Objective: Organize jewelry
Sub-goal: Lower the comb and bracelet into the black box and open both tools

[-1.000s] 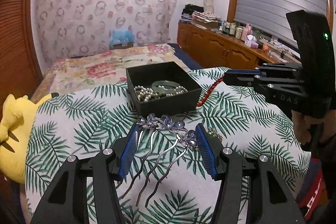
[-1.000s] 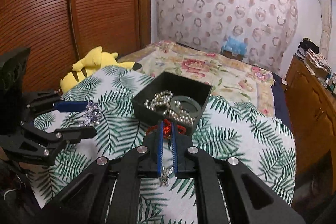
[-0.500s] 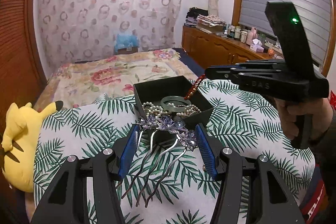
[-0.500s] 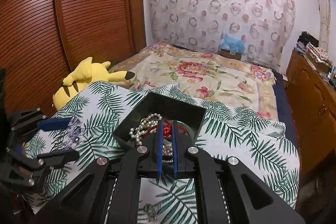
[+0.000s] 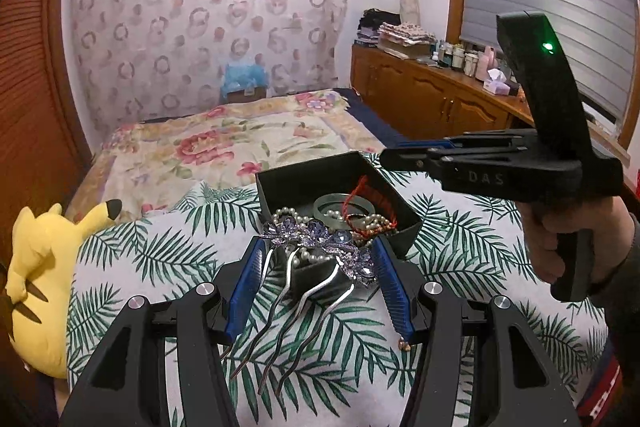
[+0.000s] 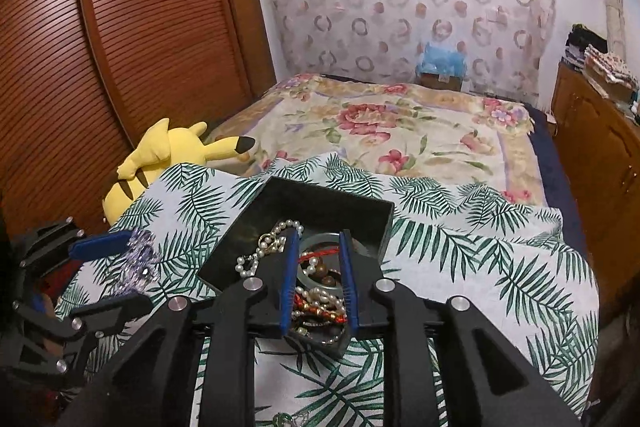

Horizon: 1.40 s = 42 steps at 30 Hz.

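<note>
A black open box [image 5: 394,199] [image 6: 372,215] sits on the palm-leaf cloth. It holds a pearl necklace [image 6: 256,255], a green bangle [image 5: 332,205] and a red beaded bracelet [image 5: 370,193] [image 6: 320,307]. My left gripper [image 5: 318,259] is shut on a silver hair comb with purple crystal flowers [image 5: 316,241], held just above the box's near edge. My right gripper [image 6: 318,247] is open and empty above the box, with the red bracelet lying below it. It also shows in the left wrist view [image 5: 396,153].
A yellow plush toy [image 5: 36,279] [image 6: 160,159] lies at the cloth's left edge. A small piece of jewelry [image 6: 286,419] lies on the cloth near me. A floral bedspread [image 6: 400,131] lies beyond, a wooden cabinet [image 5: 432,99] to the right, wooden doors [image 6: 100,47] to the left.
My right gripper carried the red bracelet over the box, opened and let it drop inside. My left gripper brought the comb closer to the box.
</note>
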Motion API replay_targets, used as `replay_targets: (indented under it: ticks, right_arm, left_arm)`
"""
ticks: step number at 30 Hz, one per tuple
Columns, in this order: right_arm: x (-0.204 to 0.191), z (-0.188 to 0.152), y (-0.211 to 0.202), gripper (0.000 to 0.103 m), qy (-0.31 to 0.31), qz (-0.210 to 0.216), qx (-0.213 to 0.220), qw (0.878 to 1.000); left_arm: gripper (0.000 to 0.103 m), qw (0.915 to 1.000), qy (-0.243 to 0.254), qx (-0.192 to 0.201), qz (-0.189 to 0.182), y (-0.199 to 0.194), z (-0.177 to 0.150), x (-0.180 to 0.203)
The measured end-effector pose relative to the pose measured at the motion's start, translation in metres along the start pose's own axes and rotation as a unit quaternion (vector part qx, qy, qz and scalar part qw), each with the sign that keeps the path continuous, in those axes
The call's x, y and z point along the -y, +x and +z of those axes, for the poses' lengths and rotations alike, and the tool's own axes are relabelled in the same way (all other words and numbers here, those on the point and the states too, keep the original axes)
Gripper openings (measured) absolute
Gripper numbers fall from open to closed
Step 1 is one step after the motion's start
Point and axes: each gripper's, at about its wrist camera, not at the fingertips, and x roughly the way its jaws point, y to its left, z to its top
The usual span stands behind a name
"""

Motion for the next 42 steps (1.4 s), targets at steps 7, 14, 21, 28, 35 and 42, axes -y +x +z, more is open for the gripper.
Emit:
replay_targets:
  ticks: [7, 14, 21, 28, 35, 42]
  right_arm:
    - [0.015, -0.012, -0.008, 0.023, 0.006, -0.018, 0.0, 1.0]
    - [0.037, -0.038, -0.015, 0.023, 0.018, -0.031, -0.008, 0.999]
    - [0.057, -0.062, -0.02, 0.023, 0.03, -0.038, -0.019, 0.999]
    - [0.061, -0.073, -0.026, 0.023, 0.035, -0.035, -0.017, 0.999]
    - [0.056, -0.08, -0.032, 0.023, 0.028, -0.032, -0.016, 0.999]
    - [0.05, -0.086, -0.031, 0.023, 0.02, -0.033, -0.02, 0.999]
  left_arm:
    - [0.053, 0.9999, 0.011, -0.008, 0.002, 0.018, 0.012, 0.008]
    - [0.053, 0.9993, 0.022, -0.028, 0.009, 0.051, 0.027, 0.016]
    - [0.053, 0.9982, 0.022, -0.053, 0.016, 0.085, 0.046, 0.019]
    - [0.053, 0.9969, 0.026, -0.069, 0.03, 0.109, 0.06, 0.023]
    - [0.053, 0.9947, 0.025, -0.089, 0.044, 0.13, 0.053, 0.019]
    - [0.054, 0.9952, 0.014, -0.086, 0.044, 0.129, 0.053, 0.015]
